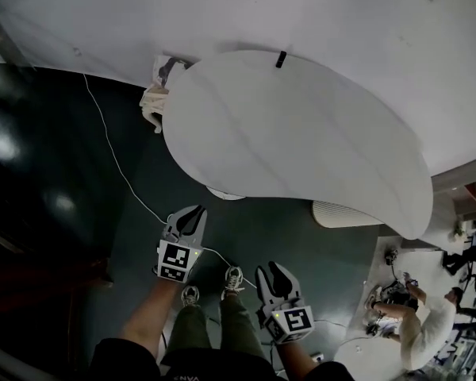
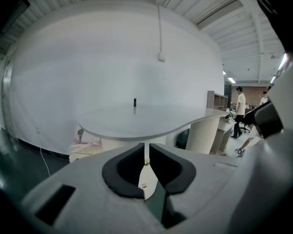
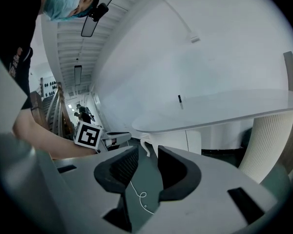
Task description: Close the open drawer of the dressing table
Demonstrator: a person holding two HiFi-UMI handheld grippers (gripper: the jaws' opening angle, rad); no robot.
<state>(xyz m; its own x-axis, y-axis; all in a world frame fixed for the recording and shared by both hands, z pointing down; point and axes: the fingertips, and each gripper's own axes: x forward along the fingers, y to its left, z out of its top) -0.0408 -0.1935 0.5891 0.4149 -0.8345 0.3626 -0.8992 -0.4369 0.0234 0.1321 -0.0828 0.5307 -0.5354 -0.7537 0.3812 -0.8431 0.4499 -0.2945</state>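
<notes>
The white dressing table (image 1: 301, 141) has a curved top and stands against a white wall. At its left end, pale cloth hangs from what looks like an open drawer (image 1: 155, 95), also seen under the top in the left gripper view (image 2: 84, 144). My left gripper (image 1: 189, 213) hangs over the dark floor, short of the table's front edge. Its jaws (image 2: 147, 147) stand almost together with nothing between them. My right gripper (image 1: 274, 270) is lower right, further from the table, open and empty (image 3: 148, 152). A small black object (image 1: 280, 59) stands upright at the table's back edge.
A white cable (image 1: 115, 161) runs across the dark floor from the wall toward my feet (image 1: 213, 286). A ribbed white pedestal (image 1: 345, 214) carries the table's right end. A person (image 1: 424, 324) sits at a cluttered desk at the lower right.
</notes>
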